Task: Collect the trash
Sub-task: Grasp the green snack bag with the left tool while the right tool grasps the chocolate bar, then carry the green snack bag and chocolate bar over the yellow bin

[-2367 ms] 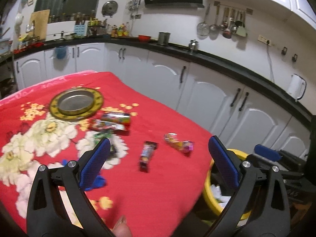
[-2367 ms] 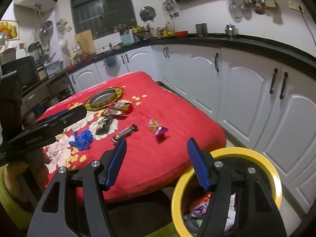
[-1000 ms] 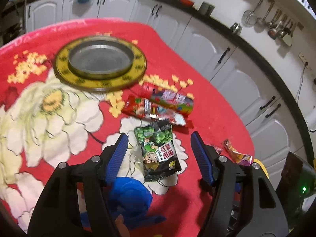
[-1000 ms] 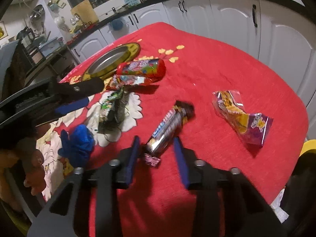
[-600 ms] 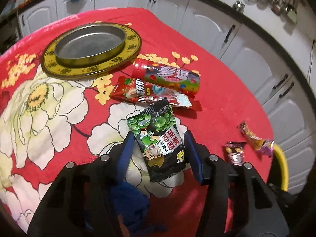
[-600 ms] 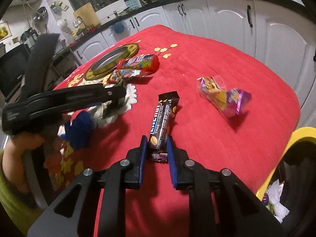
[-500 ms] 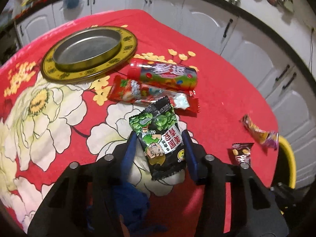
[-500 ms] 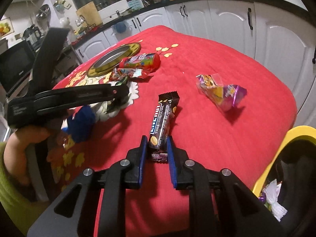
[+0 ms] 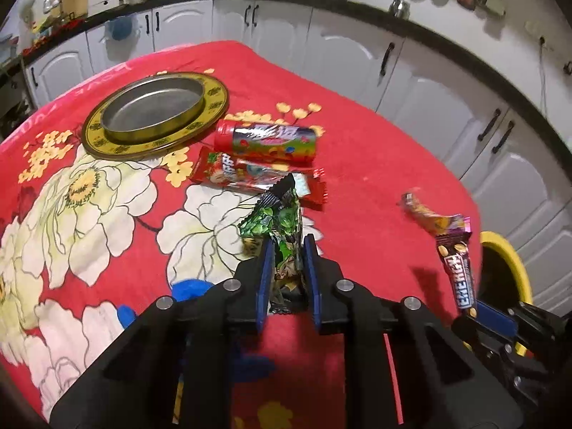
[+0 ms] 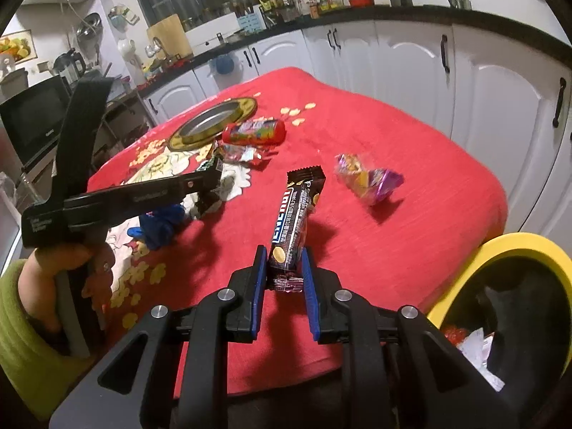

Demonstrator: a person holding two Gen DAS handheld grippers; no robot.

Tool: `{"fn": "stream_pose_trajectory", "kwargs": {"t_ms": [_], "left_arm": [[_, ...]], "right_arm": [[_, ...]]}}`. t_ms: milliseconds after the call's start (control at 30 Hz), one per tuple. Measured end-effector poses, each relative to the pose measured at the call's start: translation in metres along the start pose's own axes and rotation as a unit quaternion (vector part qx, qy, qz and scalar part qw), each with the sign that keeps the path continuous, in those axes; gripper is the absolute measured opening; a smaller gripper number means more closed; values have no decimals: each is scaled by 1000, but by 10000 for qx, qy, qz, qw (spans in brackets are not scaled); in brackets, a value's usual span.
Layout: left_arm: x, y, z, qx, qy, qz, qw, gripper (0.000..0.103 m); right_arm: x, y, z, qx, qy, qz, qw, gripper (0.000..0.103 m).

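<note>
My left gripper (image 9: 287, 246) has its jaws closing on a green snack packet (image 9: 277, 214), whose crumpled foil is pinched between the blue pads and stands up off the red flowered cloth (image 9: 357, 164). In the right wrist view, my right gripper (image 10: 284, 254) is shut on the lower end of a dark chocolate bar wrapper (image 10: 298, 207), held just above the cloth. The left gripper (image 10: 214, 175) reaches in from the left with the packet (image 10: 209, 203) hanging under it. The yellow-rimmed trash bin (image 10: 518, 243) stands below the table's near right corner, with trash inside.
On the cloth lie a red candy tube (image 9: 266, 141), a red wrapper (image 9: 246, 175), a purple-orange wrapper (image 10: 368, 178) and a crumpled blue object (image 10: 161, 221). A gold-rimmed metal plate (image 9: 153, 111) sits farther back. White cabinets stand beyond the table.
The left jaws closed onto the green packet, crumpling and raising it. The right gripper, gripping the bar, lifted it and drew back toward the bin.
</note>
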State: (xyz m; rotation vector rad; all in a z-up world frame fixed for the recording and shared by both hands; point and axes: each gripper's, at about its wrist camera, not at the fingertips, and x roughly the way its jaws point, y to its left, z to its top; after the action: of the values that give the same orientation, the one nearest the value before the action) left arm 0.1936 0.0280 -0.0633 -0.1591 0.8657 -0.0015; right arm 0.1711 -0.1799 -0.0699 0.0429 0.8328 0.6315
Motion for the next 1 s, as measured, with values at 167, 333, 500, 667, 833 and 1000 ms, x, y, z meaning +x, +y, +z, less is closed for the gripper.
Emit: {"fn": "stream_pose_trajectory", "kwargs": {"t_ms": [167,333,500,667,833,1000], "left_arm": [[-24,-15,-3,67,-302,-208,9993,11],[-41,-32,-4,162,-463,-428,9979,10],[-51,-49,-3,266,-570,-617,9961,10],[-61,-69,-4,425,-669,-778,9938,10],[-68,-86,-7,585,-711,-908,9916,9],[-73,-99,-10,690,-744,-1041,9894,9]], "right_arm": [[-13,-5,1,-9,-133,-56,9999,19],[-31,-10,0,-8,-304,-147,9994,19],[-50,-19,-2,8,-454,-286,9986,19],[-65,-28,-6,34,-565,-417,9975,19],[-79,-35,-12,33,-655,-564,9962,19],[-91,-44,-17,70,-718,-709,9949,19]]}}
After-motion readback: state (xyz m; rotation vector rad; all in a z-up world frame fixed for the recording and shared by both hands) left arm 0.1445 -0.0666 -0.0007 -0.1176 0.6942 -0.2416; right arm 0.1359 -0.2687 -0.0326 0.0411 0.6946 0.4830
